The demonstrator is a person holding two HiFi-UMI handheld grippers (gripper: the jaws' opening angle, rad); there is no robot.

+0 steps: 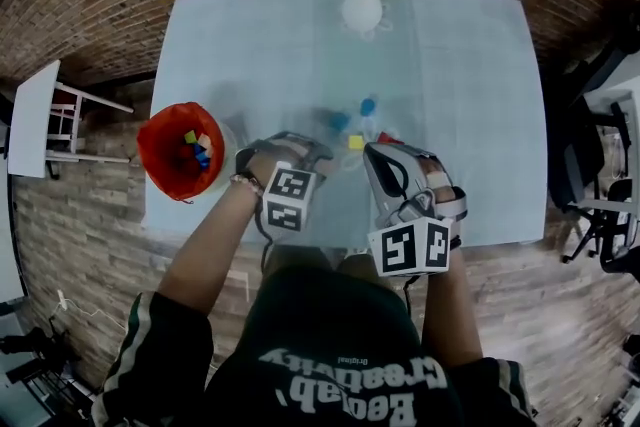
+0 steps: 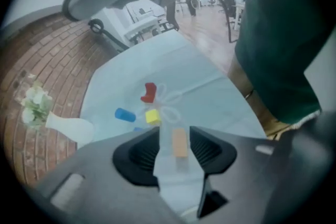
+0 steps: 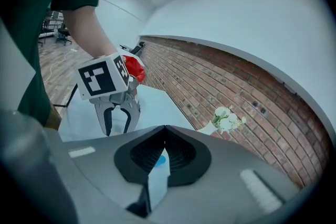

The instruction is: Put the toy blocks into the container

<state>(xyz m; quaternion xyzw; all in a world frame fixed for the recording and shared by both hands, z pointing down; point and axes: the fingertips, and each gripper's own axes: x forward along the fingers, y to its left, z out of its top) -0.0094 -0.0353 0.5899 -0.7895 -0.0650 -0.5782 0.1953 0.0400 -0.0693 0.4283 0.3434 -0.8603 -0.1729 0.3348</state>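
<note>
My left gripper (image 2: 175,131) points steeply down at the table and stands open. A small orange block (image 2: 180,142) lies on the cloth between its jaws, near the right pad, and is not pressed. Just beyond lie a yellow block (image 2: 153,116), a blue cylinder (image 2: 125,114) and a red block (image 2: 149,92). In the head view, the left gripper (image 1: 310,152) is beside the yellow block (image 1: 356,142). My right gripper (image 1: 380,153) hovers close to the right of it, its fingertips together; a bit of blue (image 3: 160,160) shows behind its jaws. The red container (image 1: 155,143) holds several blocks.
A white vase (image 1: 362,7) of white flowers stands at the far side of the pale blue tablecloth (image 1: 470,115). The container sits at the table's left edge. A white chair (image 1: 35,120) stands on the brick floor to the left.
</note>
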